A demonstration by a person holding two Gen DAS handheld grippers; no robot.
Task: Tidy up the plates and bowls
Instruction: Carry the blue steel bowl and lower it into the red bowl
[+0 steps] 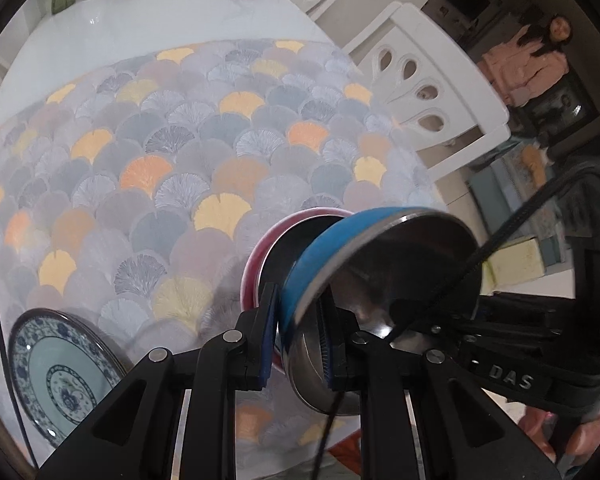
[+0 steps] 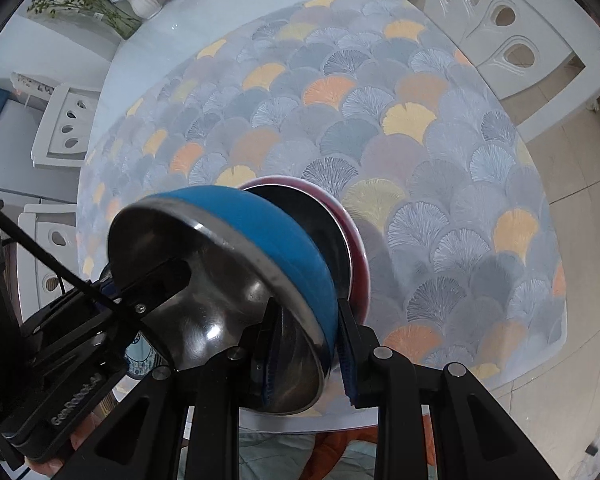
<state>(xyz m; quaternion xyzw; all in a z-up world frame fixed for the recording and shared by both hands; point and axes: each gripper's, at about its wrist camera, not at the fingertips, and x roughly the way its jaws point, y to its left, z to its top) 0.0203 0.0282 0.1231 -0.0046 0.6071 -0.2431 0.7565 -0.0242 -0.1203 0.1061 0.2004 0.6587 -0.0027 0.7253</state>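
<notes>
- Your left claw (image 1: 298,344) is clamping the rim of the blue bowl (image 1: 316,256), with one finger outside the blue wall and the other inside against the steel lining.
- Your right claw (image 2: 308,354) is pinching the same blue bowl (image 2: 268,224) at another part of its rim, again with one pad inside and one outside, so both claws are narrowed onto it.
- The blue bowl is tilting steeply, its steel inside facing back toward each camera, and it is sitting directly between your two claws.
- The pink bowl (image 1: 256,256) is lying just beyond the blue one, ahead of your left claw's fingertips; the blue bowl is leaning into its dark opening, though you cannot tell how deeply.
- From your right claw the pink bowl (image 2: 358,264) is showing just ahead of the fingertips, behind the blue wall.
- The blue-and-white plate (image 1: 60,372) is lying flat on the tabletop (image 1: 120,24), well off to the left of your left claw.
- The fan-patterned cloth (image 2: 400,140) is spreading under the bowls, ahead of both claws.
</notes>
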